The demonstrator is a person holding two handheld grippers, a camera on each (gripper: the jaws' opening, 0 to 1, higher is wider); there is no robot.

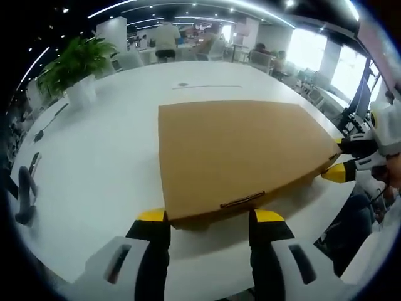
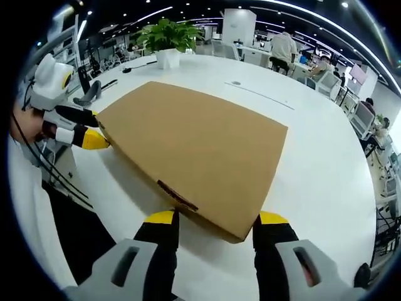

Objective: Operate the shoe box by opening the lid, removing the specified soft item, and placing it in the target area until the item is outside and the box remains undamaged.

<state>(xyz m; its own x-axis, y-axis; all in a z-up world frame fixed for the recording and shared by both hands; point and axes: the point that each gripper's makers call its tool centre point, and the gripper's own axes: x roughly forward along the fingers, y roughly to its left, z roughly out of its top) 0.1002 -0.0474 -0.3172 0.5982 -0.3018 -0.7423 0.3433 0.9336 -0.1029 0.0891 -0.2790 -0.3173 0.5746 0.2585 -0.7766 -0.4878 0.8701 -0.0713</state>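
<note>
A closed brown cardboard shoe box (image 1: 238, 150) (image 2: 200, 138) lies flat on the white table (image 1: 94, 157) (image 2: 326, 157), its lid down, with a dark tab (image 1: 241, 200) (image 2: 177, 195) on the near edge. My left gripper (image 1: 210, 216) is open, its yellow-tipped jaws standing either side of the box's near left corner. My right gripper (image 2: 217, 218) is open too, astride the near right corner. Each gripper also appears in the other view: the right one (image 1: 341, 160) at the box's right corner, the left one (image 2: 94, 128) at its left corner. The box's contents are hidden.
A potted plant (image 1: 75, 63) (image 2: 166, 34) stands at the table's far side. A dark handled object (image 1: 25, 194) (image 2: 88, 94) lies left of the box. People sit at desks (image 1: 166, 37) (image 2: 285, 47) behind. The table's near edge runs just under my grippers.
</note>
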